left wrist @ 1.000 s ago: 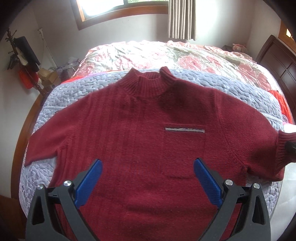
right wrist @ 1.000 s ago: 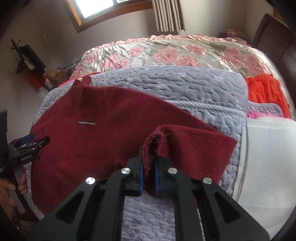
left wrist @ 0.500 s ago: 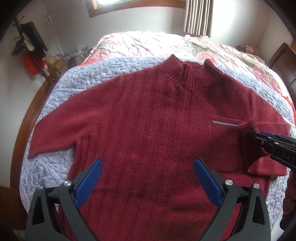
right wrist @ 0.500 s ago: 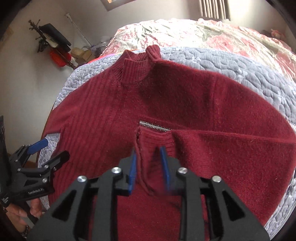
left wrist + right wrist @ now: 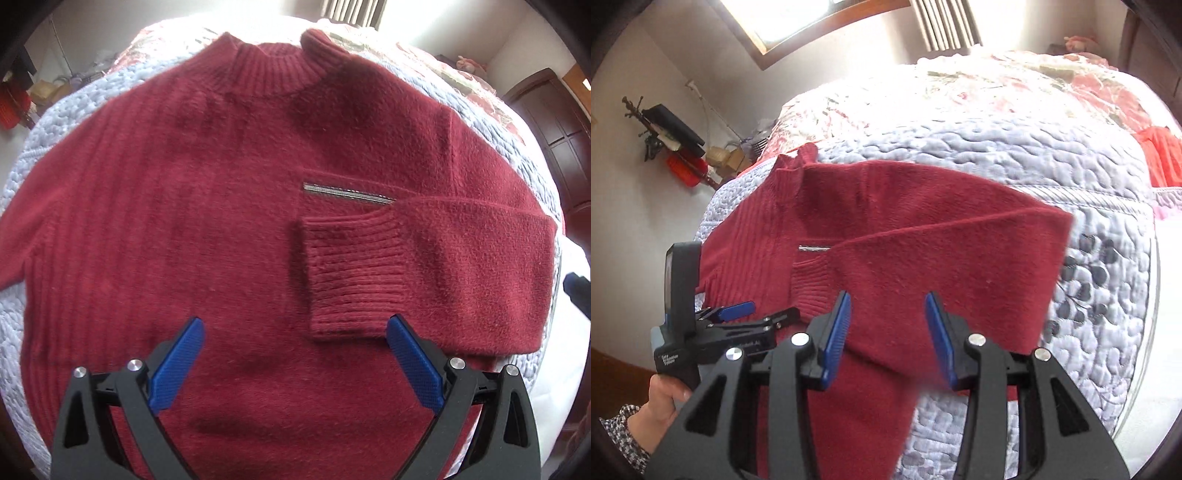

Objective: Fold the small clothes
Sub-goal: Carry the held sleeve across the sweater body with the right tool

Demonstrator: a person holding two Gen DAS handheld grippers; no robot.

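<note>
Wool-like knit: the sweater [image 5: 229, 206] looks to me thick, fuzzy and limp; I judge it light but floppy, draping wherever it is not held.
Place: it lies face up and flat on my quilt [image 5: 1015, 147], collar [image 5: 273, 70] away from me, hem nearest my grippers.
Folded part: the right sleeve [image 5: 461, 266] is laid across the chest, its ribbed cuff [image 5: 343, 273] just under the pocket trim [image 5: 347, 192].
Open part: the left sleeve [image 5: 22, 229] is spread out to the side on the quilt, not yet folded.
Left gripper [image 5: 295, 365]: jaws wide apart, nothing between the blue pads, hovering over the lower front of the sweater.
Right gripper [image 5: 888, 336]: jaws parted about halfway, empty, above the folded sleeve; I cannot tell whether the pads brush the knit.
Friction: I expect the fuzzy surface to cling to itself and to the quilt, so dragging would bunch it; lifting is safer.
Where I would grip: the left cuff's ribbing, or the sleeve just behind it, since the rib is denser and should hold in the pads.
Caution: a pinch on the loose body knit could, I think, pick up both layers or stretch the stitches.
Risk: the folded sleeve may slide off if I tug the body.
</note>
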